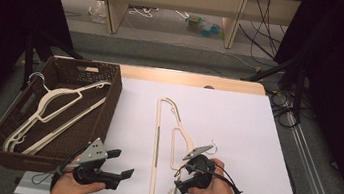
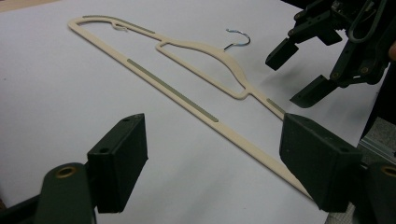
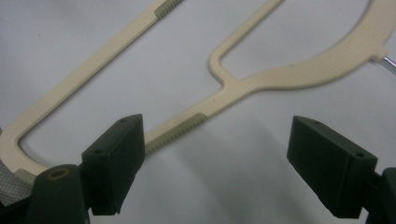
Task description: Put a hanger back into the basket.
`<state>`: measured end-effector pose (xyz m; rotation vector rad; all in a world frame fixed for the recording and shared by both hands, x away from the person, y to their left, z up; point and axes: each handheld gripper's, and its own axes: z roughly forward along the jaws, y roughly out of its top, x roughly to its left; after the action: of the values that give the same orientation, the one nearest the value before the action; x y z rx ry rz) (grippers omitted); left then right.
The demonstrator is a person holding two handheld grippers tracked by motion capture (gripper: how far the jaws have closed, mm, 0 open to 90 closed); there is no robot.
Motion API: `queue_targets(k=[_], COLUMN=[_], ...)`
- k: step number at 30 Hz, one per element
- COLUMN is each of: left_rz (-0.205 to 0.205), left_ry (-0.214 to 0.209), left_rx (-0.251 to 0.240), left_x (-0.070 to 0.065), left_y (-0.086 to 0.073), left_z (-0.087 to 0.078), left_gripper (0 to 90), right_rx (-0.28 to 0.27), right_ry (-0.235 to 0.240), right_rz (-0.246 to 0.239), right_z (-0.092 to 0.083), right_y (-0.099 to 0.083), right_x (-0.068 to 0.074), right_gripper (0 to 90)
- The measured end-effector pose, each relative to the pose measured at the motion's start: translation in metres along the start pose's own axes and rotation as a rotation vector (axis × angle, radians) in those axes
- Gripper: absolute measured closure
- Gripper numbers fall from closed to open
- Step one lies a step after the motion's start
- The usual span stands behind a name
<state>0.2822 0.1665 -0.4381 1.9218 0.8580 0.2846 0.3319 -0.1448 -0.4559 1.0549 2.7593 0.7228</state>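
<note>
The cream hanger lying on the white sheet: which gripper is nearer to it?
Right. The right gripper hangs open right beside the hanger, near its hook end. The left gripper sits open farther off, between the hanger and the basket.

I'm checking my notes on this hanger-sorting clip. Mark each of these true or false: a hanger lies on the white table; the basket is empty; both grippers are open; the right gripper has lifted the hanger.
1. A cream hanger lies flat on the white table. True.
2. The brown basket is empty. False: it holds cream hangers.
3. The left gripper and right gripper are both open. True.
4. The right gripper has lifted the hanger. False: the hanger rests on the table, with the jaws apart over its arm.
</note>
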Motion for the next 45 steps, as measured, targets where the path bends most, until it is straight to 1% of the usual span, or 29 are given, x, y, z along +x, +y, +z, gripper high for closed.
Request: queue_targets(k=[1, 2, 3, 4, 5, 6, 7, 11, 12, 13, 14, 16, 20, 26, 30, 31, 34, 37, 39, 42, 44, 45], left_rz=[0.0, -0.003, 0.001, 0.001, -0.006, -0.003, -0.008, -0.003, 0.0, 0.01, 0.007, 0.012, 0.008, 0.006, 0.007, 0.013, 0.01, 0.009, 0.015, 0.009, 0.005, 0.011], left_ry=[0.002, 0.003, 0.003, 0.001, 0.001, 0.007, 0.004, -0.008, -0.004, -0.008, -0.015, -0.009, -0.011, -0.019, -0.019, -0.019, -0.023, -0.024, -0.024, -0.029, -0.024, -0.026], left_rx=[-0.005, -0.007, -0.004, -0.005, -0.008, -0.007, -0.01, -0.006, -0.002, 0.002, 0.0, -0.002, -0.006, -0.004, -0.003, 0.003, 0.001, -0.001, 0.004, -0.004, -0.004, -0.003], left_x=[0.0, 0.0, 0.001, 0.001, 0.002, 0.002, 0.002, 0.0, -0.001, -0.001, -0.001, -0.001, -0.001, -0.002, -0.002, -0.001, -0.002, -0.002, -0.001, -0.001, -0.002, -0.001], left_y=[0.0, 0.0, 0.0, -0.001, -0.001, 0.0, 0.0, -0.001, -0.001, -0.002, -0.002, -0.001, -0.002, -0.002, -0.002, -0.002, -0.002, -0.002, -0.002, -0.002, -0.002, -0.002], left_z=[0.0, 0.0, -0.001, -0.001, -0.001, -0.002, -0.001, -0.001, -0.001, -0.001, -0.001, -0.002, -0.003, -0.002, -0.002, -0.002, -0.002, -0.002, -0.003, -0.003, -0.004, -0.004], left_gripper=[23.5, 23.5, 23.6, 23.6, 23.5, 23.5, 23.6, 23.5, 23.5, 23.5, 23.5, 23.5, 23.5, 23.4, 23.3, 23.3, 23.3, 23.4, 23.4, 23.4, 23.4, 23.4], right_rx=[0.005, 0.004, 0.005, 0.013, 0.009, 0.014, 0.016, 0.032, 0.038, 0.04, 0.044, 0.05, 0.064, 0.093, 0.095, 0.095, 0.106, 0.123, 0.14, 0.179, 0.187, 0.19], right_ry=[0.001, 0.001, 0.0, -0.001, -0.005, -0.003, -0.008, -0.016, -0.017, -0.02, -0.021, -0.03, -0.049, -0.066, -0.076, -0.077, -0.074, -0.079, -0.071, -0.062, -0.05, -0.045], right_rz=[0.006, -0.005, -0.005, 0.006, -0.001, 0.005, 0.006, 0.009, 0.008, -0.002, -0.001, -0.001, -0.009, -0.02, -0.02, -0.024, -0.036, -0.037, -0.052, -0.066, -0.077, -0.078], right_z=[0.001, 0.003, 0.004, 0.004, 0.006, 0.006, 0.008, 0.013, 0.014, 0.015, 0.016, 0.018, 0.022, 0.026, 0.027, 0.027, 0.027, 0.025, 0.024, 0.022, 0.02, 0.019], right_y=[0.001, 0.002, 0.002, 0.003, 0.004, 0.005, 0.006, 0.01, 0.011, 0.012, 0.012, 0.014, 0.018, 0.018, 0.019, 0.019, 0.019, 0.019, 0.019, 0.019, 0.019, 0.018], right_x=[0.001, 0.002, 0.002, 0.004, 0.004, 0.004, 0.005, 0.007, 0.008, 0.009, 0.01, 0.011, 0.013, 0.013, 0.013, 0.013, 0.012, 0.013, 0.011, 0.01, 0.007, 0.006], right_gripper=[20.4, 20.4, 20.3, 19.9, 19.6, 19.6, 19.6, 19.8, 20.0, 20.1, 20.2, 20.5, 21.1, 22.0, 22.9, 23.0, 24.5, 26.2, 28.2, 31.4, 34.4, 36.5])
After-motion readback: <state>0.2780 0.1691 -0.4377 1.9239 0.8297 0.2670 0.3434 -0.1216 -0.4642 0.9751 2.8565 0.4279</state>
